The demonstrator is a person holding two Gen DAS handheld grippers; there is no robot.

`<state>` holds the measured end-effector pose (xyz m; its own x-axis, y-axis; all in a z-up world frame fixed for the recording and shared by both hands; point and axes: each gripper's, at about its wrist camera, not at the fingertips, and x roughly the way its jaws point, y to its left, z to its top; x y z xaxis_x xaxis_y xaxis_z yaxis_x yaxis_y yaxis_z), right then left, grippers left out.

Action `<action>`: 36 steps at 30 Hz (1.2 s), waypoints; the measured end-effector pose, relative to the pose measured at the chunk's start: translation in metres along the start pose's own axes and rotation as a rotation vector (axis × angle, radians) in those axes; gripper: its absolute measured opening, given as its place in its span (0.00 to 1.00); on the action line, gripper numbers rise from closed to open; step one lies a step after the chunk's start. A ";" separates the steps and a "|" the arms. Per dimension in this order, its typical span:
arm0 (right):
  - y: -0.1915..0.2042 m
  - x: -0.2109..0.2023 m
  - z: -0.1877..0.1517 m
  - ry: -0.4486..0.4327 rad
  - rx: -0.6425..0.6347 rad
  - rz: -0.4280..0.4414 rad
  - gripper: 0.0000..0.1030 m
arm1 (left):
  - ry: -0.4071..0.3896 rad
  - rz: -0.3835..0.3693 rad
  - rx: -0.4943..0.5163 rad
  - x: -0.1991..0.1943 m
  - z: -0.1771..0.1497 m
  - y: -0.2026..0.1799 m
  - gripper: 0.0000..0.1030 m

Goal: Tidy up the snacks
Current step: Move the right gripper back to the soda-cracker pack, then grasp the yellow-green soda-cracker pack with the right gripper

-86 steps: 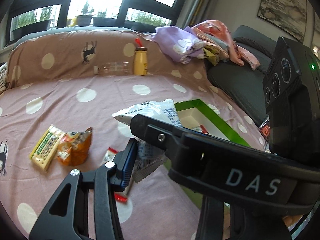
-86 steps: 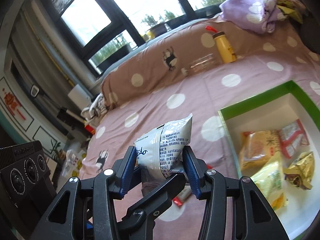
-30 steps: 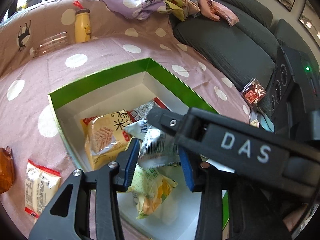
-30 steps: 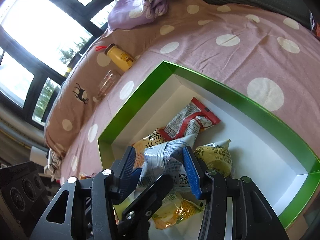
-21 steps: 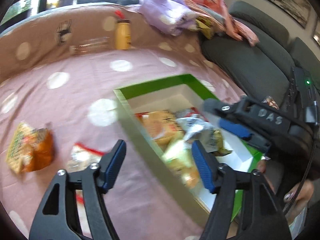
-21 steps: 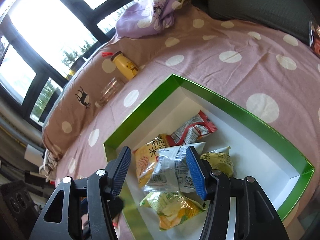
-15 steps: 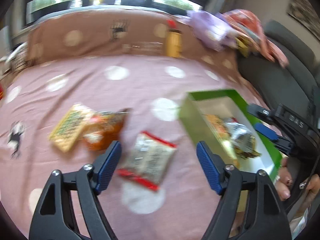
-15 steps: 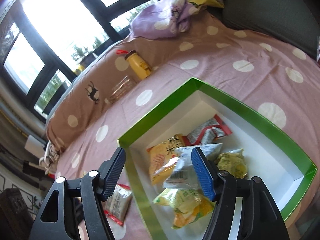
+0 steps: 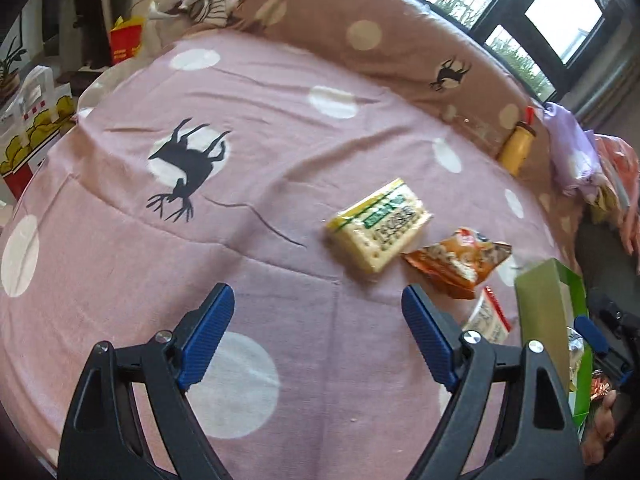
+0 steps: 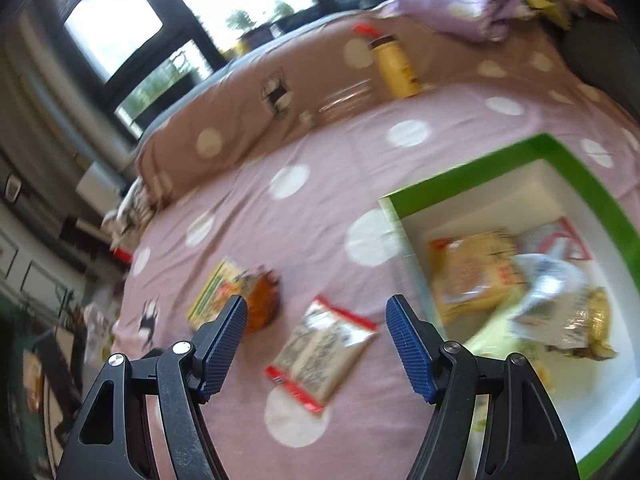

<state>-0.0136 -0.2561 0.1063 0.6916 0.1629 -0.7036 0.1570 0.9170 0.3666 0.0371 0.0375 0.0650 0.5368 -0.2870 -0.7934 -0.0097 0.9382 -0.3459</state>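
My left gripper [image 9: 318,334] is open and empty above the pink spotted cloth. Ahead of it to the right lie a yellow cracker pack [image 9: 378,224], an orange snack bag [image 9: 456,262] and a red-edged white packet [image 9: 486,316]. My right gripper [image 10: 316,340] is open and empty above the red-edged packet [image 10: 324,350]. The cracker pack [image 10: 212,288] and orange bag [image 10: 262,300] lie to its left. The green box [image 10: 476,172] to the right holds several snack bags, with a silver-white bag [image 10: 548,300] on top.
A yellow bottle [image 10: 394,62] and a clear bottle [image 10: 344,102] lie by the brown spotted cushion [image 10: 248,116]. Crumpled clothes [image 10: 464,6] sit at the back right. The green box's wall [image 9: 540,312] stands at the right in the left wrist view.
My right gripper opened and let go of the silver-white bag into the green box, then drew back left. My left gripper swung left, away from the box, over the loose snacks.
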 end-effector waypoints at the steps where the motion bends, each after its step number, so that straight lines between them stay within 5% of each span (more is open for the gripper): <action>1: 0.011 0.005 0.004 0.021 -0.026 0.008 0.70 | -0.001 -0.011 -0.008 0.002 0.002 0.003 0.83; 6: 0.072 0.053 0.037 0.182 -0.168 0.172 0.70 | 0.014 -0.098 -0.055 0.017 0.016 0.002 0.81; 15: 0.130 0.178 0.051 0.434 -0.400 0.038 0.70 | 0.103 -0.081 -0.114 0.055 0.029 -0.001 0.62; 20: 0.133 0.217 0.041 0.525 -0.484 -0.022 0.70 | 0.097 -0.098 -0.124 0.060 0.032 -0.005 0.59; 22: 0.130 0.225 0.037 0.554 -0.476 -0.003 0.70 | 0.087 -0.063 -0.120 0.062 0.033 -0.007 0.46; 36: 0.123 0.184 0.026 0.483 -0.366 0.081 0.68 | 0.089 -0.053 -0.040 0.044 0.032 -0.008 0.31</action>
<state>0.1514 -0.1227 0.0385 0.2796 0.3054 -0.9103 -0.1940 0.9465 0.2580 0.0874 0.0238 0.0486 0.4605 -0.3535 -0.8142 -0.0179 0.9134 -0.4067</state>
